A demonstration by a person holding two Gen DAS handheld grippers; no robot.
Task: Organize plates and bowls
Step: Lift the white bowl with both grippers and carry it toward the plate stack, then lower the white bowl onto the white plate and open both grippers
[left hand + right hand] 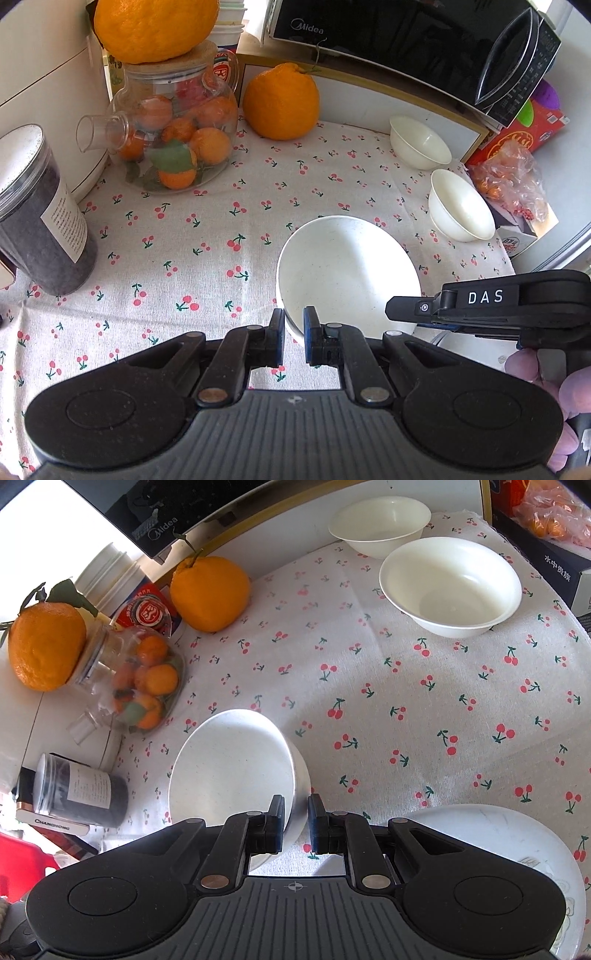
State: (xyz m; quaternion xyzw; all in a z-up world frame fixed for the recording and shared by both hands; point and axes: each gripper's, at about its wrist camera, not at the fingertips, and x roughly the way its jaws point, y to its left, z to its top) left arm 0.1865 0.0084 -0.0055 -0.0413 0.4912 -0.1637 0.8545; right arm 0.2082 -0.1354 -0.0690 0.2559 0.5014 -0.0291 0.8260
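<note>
A white speckled plate [347,269] is held tilted above the cherry-print cloth; it also shows in the right wrist view [232,768]. My left gripper [293,332] is shut on its near-left rim. My right gripper [295,821] is shut on its opposite rim and shows as a black arm in the left wrist view [417,306]. Two small white bowls [419,142] [461,205] stand at the back right; they also show in the right wrist view [380,520] [450,585]. A second white plate [517,842] lies under my right gripper.
A glass teapot of small oranges [173,140], a large orange [280,101] and a dark jar [40,221] stand at the left. A black microwave [424,40] sits behind. A red box and a bag [513,173] stand at the right.
</note>
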